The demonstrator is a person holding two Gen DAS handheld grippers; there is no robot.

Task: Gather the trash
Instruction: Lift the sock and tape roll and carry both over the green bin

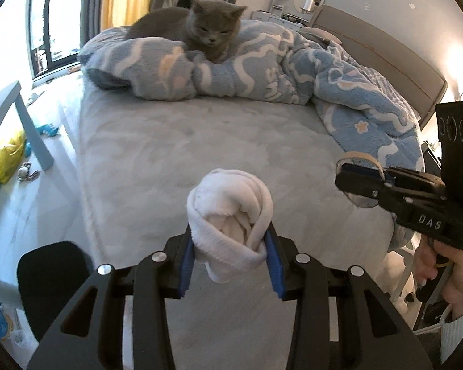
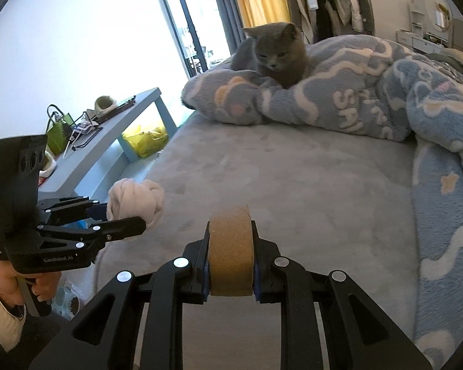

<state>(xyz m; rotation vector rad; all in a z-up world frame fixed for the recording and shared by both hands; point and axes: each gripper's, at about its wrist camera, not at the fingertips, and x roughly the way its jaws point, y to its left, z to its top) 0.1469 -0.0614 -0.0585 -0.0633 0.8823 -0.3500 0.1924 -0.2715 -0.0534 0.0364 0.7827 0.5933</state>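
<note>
The left gripper (image 1: 230, 246) is clamped on a rolled white sock (image 1: 230, 212), which stands up between the blue pads and pokes out past the fingertips. The right gripper (image 2: 230, 265) is closed on a cork roll (image 2: 230, 246), its flat sides against the pads and its curved rim facing forward. Both are held above the near edge of the bed (image 1: 185, 141), side by side and level, the sock to the left of the roll. No bin shows in either view, so I cannot tell which hand is nearer one. The cat (image 1: 200, 27) sits on the blanket (image 1: 293, 71), well apart.
</note>
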